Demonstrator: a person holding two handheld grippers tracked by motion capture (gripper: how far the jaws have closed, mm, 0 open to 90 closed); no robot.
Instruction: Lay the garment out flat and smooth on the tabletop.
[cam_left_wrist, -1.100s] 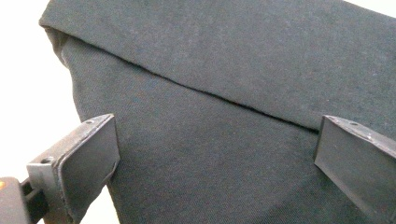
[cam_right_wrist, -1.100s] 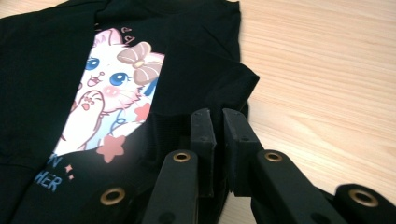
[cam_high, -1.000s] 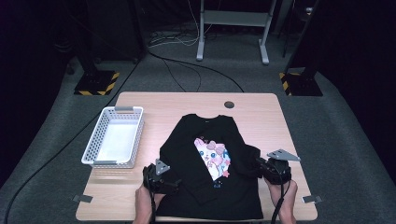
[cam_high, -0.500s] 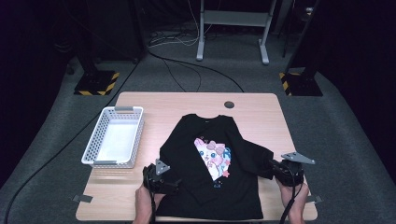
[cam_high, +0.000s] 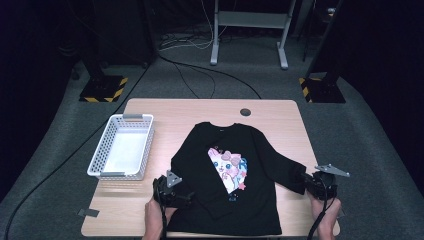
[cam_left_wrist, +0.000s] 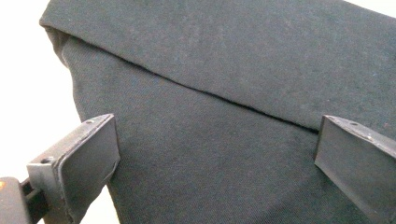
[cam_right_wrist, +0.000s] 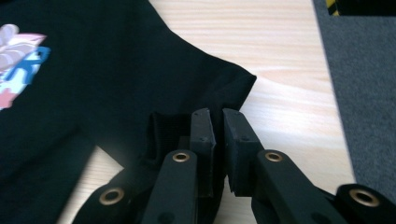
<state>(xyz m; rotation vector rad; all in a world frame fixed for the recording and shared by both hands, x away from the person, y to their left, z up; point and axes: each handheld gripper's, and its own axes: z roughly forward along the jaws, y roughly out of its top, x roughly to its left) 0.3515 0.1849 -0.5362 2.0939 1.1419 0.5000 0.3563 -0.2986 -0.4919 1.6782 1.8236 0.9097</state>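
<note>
High view, nearest me: the left gripper sits on the near left part of the black shirt, its jaws standing wide apart over the fabric, nothing pinched. At the near right edge of the table, the right gripper has its jaws nearly together, clamped on the cuff of the shirt's right sleeve, which stretches out sideways. Farther back and left, a white basket stands beside the shirt, not touching it

We see a white perforated basket on the wooden worktop, and black-and-yellow striped stand bases on the grey carpet.
</note>
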